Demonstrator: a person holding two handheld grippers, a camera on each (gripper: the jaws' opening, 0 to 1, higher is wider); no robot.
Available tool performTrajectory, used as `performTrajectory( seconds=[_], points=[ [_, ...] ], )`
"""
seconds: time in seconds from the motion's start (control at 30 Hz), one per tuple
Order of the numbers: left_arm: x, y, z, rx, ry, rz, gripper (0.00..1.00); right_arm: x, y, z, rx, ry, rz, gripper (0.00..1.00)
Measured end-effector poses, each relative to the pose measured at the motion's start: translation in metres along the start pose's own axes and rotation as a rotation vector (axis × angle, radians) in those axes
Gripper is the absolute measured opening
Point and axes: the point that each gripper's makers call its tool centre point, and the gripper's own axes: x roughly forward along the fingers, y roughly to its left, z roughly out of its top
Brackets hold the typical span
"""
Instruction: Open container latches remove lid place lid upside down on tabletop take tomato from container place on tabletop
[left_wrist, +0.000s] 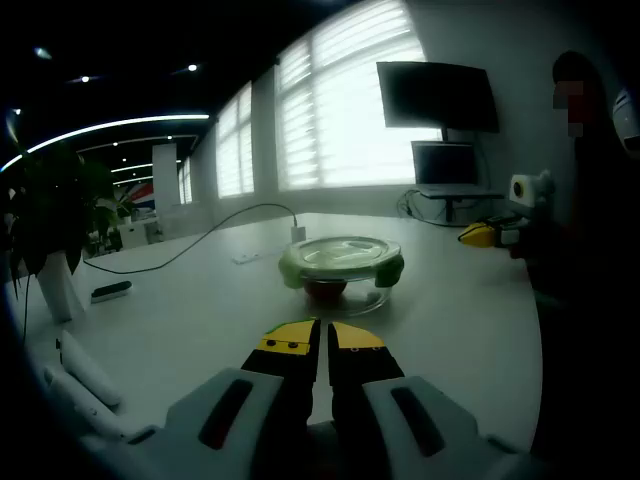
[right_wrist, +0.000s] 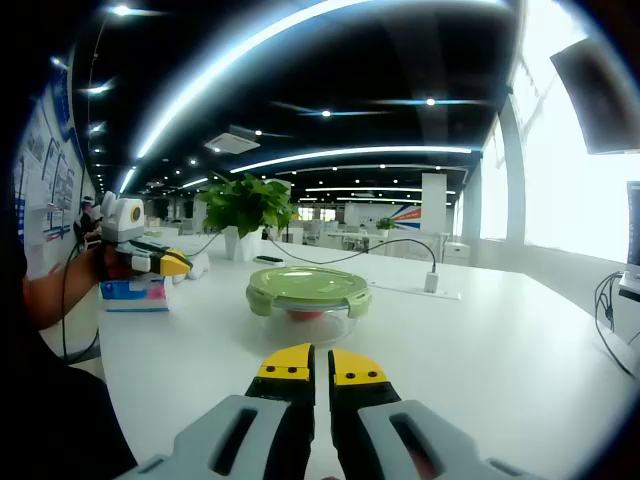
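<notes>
A round glass container with a green latched lid stands on the white table, and a red tomato shows through its wall. My left gripper is shut, its yellow tips a short way in front of the container. Across the table my right gripper is shut too and also points at the container. In the left gripper view the right gripper appears at the far right. In the right gripper view the left gripper appears at the left, held in a hand.
A potted plant stands on the table. A white cable runs to a plug. A dark remote lies at the left. A tissue pack sits near the table's edge. Monitors stand behind.
</notes>
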Motion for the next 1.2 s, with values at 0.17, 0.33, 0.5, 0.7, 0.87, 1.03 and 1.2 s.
performTrajectory(
  seconds=[0.17, 0.33, 0.5, 0.7, 0.87, 1.03, 1.2],
  points=[
    [0.0001, -0.0004, 0.0003, -0.001, -0.001, 0.0, 0.06, 0.0003, -0.0005, -0.0001, 0.002, 0.0, -0.001, 0.01],
    [0.0003, -0.0005, 0.0001, -0.001, 0.0, 0.0, 0.06, 0.0, -0.0005, 0.0006, 0.004, -0.002, -0.002, 0.01],
    [0.0004, -0.0006, -0.0001, 0.001, 0.0, -0.001, 0.06, -0.0003, -0.0007, 0.0019, 0.008, -0.008, -0.003, 0.01],
    [0.0005, -0.0005, -0.0002, 0.001, -0.001, -0.001, 0.06, 0.0, -0.0013, 0.0015, 0.011, -0.007, -0.004, 0.01],
    [0.0006, -0.0012, 0.0003, 0.001, -0.002, 0.0, 0.06, -0.0004, -0.0014, 0.001, 0.01, -0.006, -0.005, 0.01],
    [0.0002, -0.0017, 0.0018, -0.005, -0.01, -0.006, 0.06, -0.0002, -0.0023, 0.001, 0.01, -0.006, -0.006, 0.01],
    [0.0007, -0.0015, 0.001, 0.0, -0.005, -0.005, 0.06, 0.0001, -0.0018, 0.0003, 0.008, -0.003, -0.005, 0.01]
  ],
)
